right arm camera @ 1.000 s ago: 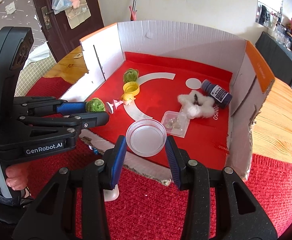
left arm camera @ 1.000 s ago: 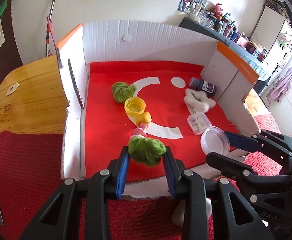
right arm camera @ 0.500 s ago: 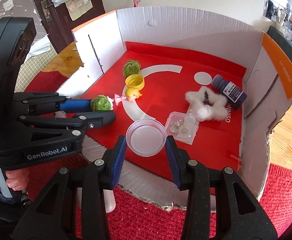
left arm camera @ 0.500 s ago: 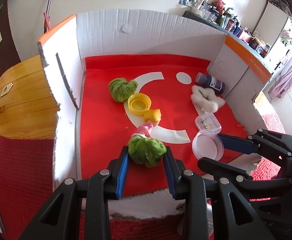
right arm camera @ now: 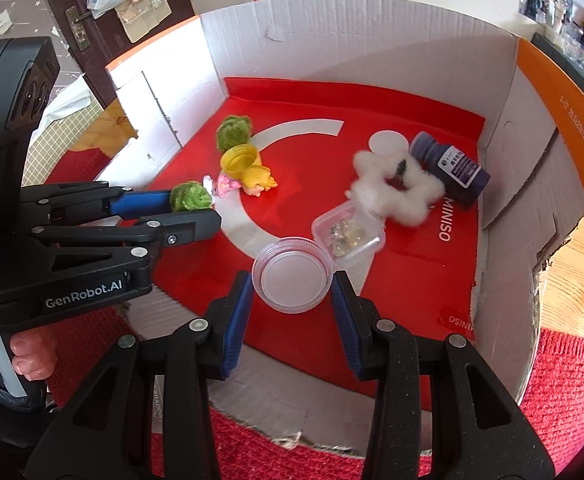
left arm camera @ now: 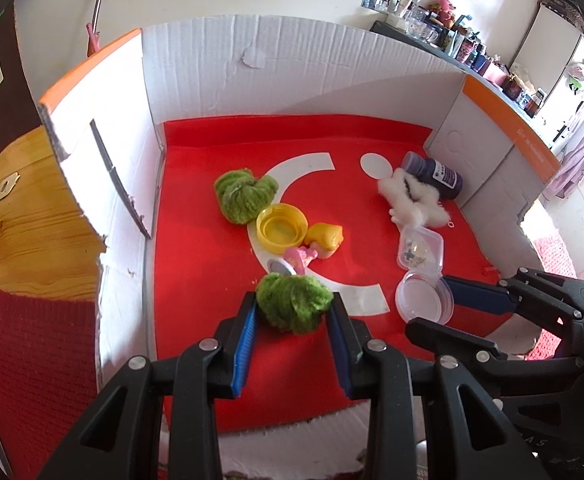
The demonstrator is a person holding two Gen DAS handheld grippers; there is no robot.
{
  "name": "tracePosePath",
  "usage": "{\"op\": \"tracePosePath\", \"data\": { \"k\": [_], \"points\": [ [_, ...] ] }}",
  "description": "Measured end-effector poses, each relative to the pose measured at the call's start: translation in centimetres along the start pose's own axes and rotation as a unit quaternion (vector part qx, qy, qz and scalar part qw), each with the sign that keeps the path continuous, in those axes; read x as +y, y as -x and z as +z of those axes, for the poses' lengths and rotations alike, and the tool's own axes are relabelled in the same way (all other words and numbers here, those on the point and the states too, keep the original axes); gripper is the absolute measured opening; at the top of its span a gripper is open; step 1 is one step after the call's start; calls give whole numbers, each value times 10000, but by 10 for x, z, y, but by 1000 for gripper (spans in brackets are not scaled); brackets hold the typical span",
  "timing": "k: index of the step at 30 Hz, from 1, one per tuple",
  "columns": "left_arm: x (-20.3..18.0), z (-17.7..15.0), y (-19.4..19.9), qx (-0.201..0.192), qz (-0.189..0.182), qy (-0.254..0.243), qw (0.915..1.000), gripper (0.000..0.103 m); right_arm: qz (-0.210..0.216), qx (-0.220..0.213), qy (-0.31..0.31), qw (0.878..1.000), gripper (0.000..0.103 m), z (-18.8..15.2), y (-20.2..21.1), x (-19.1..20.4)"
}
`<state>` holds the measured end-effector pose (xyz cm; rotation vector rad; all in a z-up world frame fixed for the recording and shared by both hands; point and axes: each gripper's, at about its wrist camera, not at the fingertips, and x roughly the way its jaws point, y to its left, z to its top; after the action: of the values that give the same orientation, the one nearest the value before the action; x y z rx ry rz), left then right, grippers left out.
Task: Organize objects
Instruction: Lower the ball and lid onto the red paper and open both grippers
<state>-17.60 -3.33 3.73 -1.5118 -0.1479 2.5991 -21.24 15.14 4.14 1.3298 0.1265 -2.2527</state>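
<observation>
My left gripper (left arm camera: 294, 306) is shut on a fuzzy green ball (left arm camera: 292, 306) and holds it low over the red floor of the cardboard box (left arm camera: 220, 92); it also shows in the right wrist view (right arm camera: 190, 198). My right gripper (right arm camera: 292, 284) is shut on a round clear plastic lid (right arm camera: 292, 280), also seen in the left wrist view (left arm camera: 422, 298), just inside the box's front edge.
On the box floor lie a second green fuzzy ball (left arm camera: 244, 194), a yellow cap (left arm camera: 282, 228), a yellow and pink doll (left arm camera: 316, 242), a white fluffy toy (left arm camera: 412, 200), a dark bottle (left arm camera: 436, 174) and a small clear case (left arm camera: 420, 248). Wooden table (left arm camera: 24, 216) and red mat (left arm camera: 32, 352) surround the box.
Both grippers have moved forward into the box with their objects still held. The box contents look closer and have not shifted.
</observation>
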Motion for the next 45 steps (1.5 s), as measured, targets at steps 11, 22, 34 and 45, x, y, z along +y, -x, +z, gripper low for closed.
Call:
{"op": "tracePosePath", "data": {
  "k": [11, 22, 34, 45],
  "points": [
    [6, 4, -2, -31, 10, 60, 10000, 35, -317, -87, -56, 9994, 39, 6, 0, -11],
    [6, 4, -1, -51, 22, 69, 10000, 35, -423, -127, -112, 9990, 39, 5, 2, -17],
    [8, 6, 0, -98, 39, 114, 9999, 42, -375, -136, -119, 9991, 48, 6, 1, -16],
    [4, 6, 6, -205, 66, 96, 9997, 49, -353, -191, -125, 9991, 55, 3, 6, -13]
  ]
}}
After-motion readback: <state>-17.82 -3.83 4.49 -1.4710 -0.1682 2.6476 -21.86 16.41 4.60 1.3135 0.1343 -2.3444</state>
